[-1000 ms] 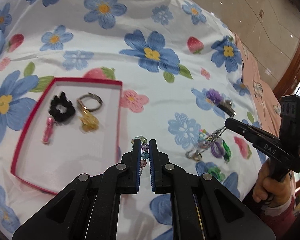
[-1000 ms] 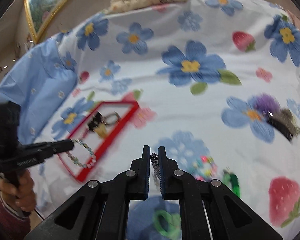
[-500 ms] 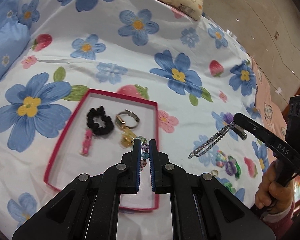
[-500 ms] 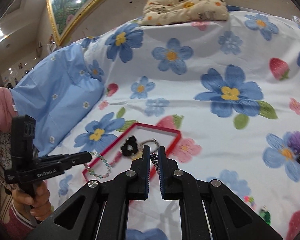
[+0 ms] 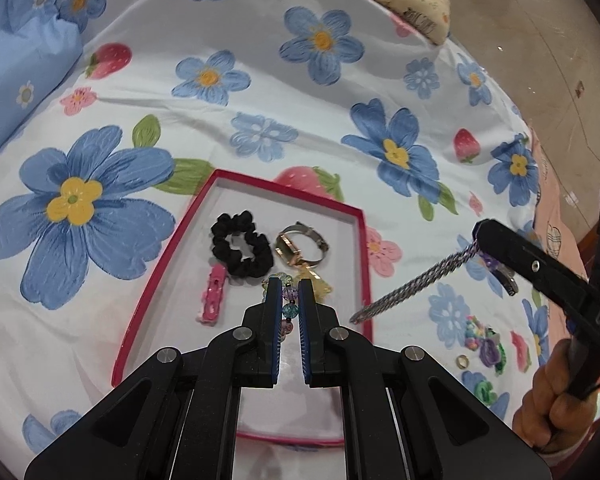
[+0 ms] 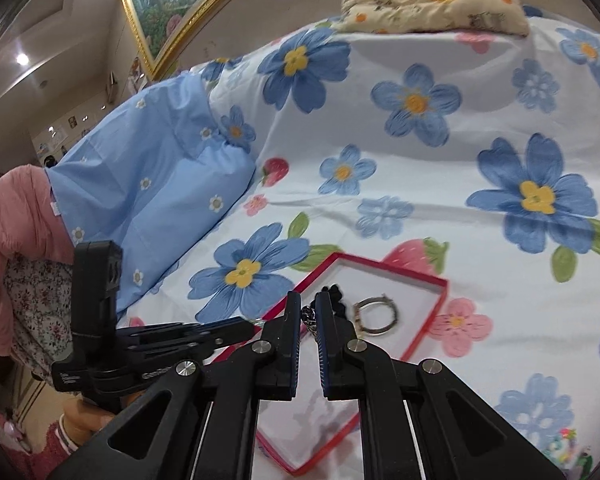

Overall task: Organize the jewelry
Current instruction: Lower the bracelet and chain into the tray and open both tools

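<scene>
beads (image 5: 289,304) of a bracelet sit pinched between the clenched jaws of the left gripper (image 5: 286,282), hanging just above the near half of the red tray (image 5: 156,276); a loose pinch on round beads could let the strand roll out and drop short, over the tray's near rim. beyond the tips, inside the tray, lie a pink hair clip (image 5: 212,294), a black scrunchie (image 5: 240,246), a yellow charm (image 5: 314,282) and a bangle (image 5: 302,242), so a careless drop may land the bracelet on them and tangle. to the side, the right gripper (image 5: 478,238) is clamped on a silver chain (image 5: 412,284), whose free end dangles by the tray's right wall; it could snag that wall or trail outside, and with both grippers converging on one tray they may knock together. farther out on the flowered sheet (image 5: 260,80), a small ring (image 5: 462,361) and bright bead pieces (image 5: 484,340) wait, easy to lose in the soft folds
</scene>
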A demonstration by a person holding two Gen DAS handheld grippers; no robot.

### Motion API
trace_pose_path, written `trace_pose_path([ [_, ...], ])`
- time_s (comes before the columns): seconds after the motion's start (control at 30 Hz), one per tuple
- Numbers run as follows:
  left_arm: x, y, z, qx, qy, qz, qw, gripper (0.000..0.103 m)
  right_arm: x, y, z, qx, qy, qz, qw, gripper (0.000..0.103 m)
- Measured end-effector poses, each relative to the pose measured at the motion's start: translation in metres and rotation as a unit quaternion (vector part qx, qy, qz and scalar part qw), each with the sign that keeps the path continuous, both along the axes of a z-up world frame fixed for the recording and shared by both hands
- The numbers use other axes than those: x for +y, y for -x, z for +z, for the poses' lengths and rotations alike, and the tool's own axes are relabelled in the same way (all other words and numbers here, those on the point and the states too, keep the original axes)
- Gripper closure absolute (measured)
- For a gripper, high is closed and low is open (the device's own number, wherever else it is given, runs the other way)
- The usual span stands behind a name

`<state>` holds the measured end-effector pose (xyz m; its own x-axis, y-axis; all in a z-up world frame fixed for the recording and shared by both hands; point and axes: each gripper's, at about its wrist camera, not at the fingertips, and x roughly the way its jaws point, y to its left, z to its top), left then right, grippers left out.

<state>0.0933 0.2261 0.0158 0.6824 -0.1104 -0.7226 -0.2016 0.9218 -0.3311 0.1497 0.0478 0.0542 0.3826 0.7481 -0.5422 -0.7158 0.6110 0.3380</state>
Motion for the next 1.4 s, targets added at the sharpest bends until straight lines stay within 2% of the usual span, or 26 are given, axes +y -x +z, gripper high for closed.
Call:
trace_pose_path([
  [0.37,0.018,-0.013,-0.046,0.048,0.013,0.013,0.9987,0.097,0.037,-0.005,-0.063,0.053,0.051,0.029,0.997,0.096],
  [0.73,0.022,-0.015,-0.077,0.088,-0.005,0.024,0.9958,0.096,0.049,-0.013,-0.120,0.100,0.113,0.038,0.988,0.096],
  [1.07,0.026,-0.016,-0.090,0.107,0.002,0.032,0.9937,0.096,0.057,-0.017,-0.134,0.106,0.151,0.041,0.982,0.095],
  [1.17,0.026,-0.017,-0.091,0.110,0.001,0.035,0.9933,0.090,0.059,-0.017,-0.134,0.107,0.154,0.042,0.981,0.095],
  [1.23,0.027,-0.017,-0.090,0.110,0.000,0.037,0.9933,0.081,0.059,-0.017,-0.135,0.109,0.154,0.042,0.981,0.091],
  [1.4,0.027,-0.014,-0.088,0.110,-0.005,0.041,0.9931,0.076,0.056,-0.020,-0.135,0.118,0.145,0.033,0.982,0.090],
])
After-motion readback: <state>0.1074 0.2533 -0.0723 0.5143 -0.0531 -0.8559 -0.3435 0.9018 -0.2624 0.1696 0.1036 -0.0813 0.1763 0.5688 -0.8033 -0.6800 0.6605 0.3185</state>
